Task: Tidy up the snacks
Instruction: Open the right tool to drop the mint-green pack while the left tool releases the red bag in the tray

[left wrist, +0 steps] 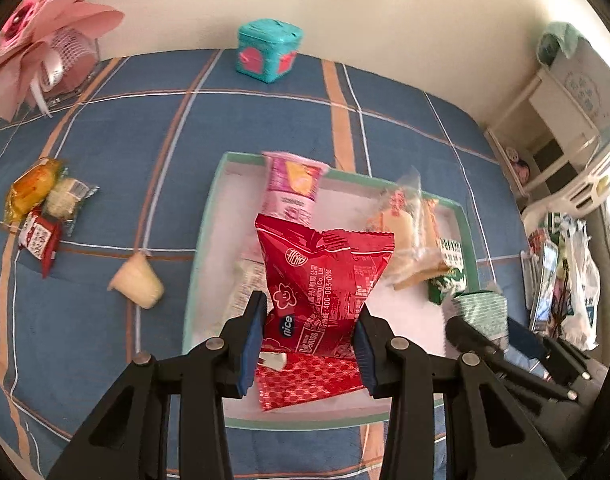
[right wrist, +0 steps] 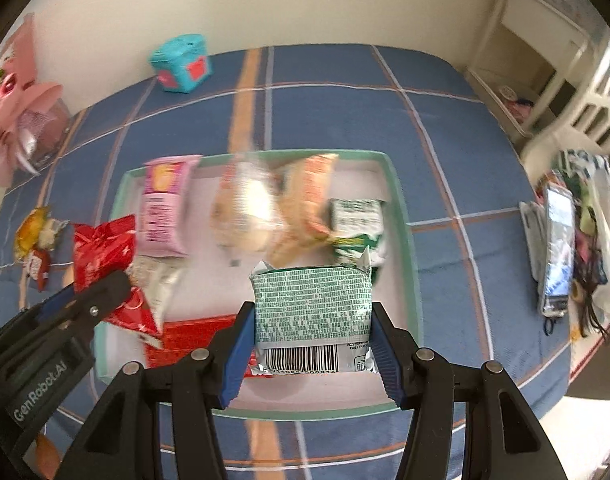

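Blue plaid bed cover (left wrist: 265, 120), teal-rimmed tray (left wrist: 203, 240), teal box (left wrist: 269, 50), cream cup (left wrist: 139, 284) on its side, small snack cluster (left wrist: 45, 204), pink bouquet (left wrist: 45, 40)

The right gripper (right wrist: 311, 350) clamps a green snack packet (right wrist: 313, 312) at lower centre, above the tray (right wrist: 401, 216)

Lived-in home, likely bedroom or living corner. Blue plaid cloth with orange and white stripes (left wrist: 265, 120) covers work surface against plain cream wall (left wrist: 385, 20). Pink paper-wrapped bouquet (left wrist: 45, 40) and teal box with pink hearts (left wrist: 269, 50) sit at back. White shelving unit (right wrist: 537, 60) and cluttered plastic bags (right wrist: 601, 240) at right.
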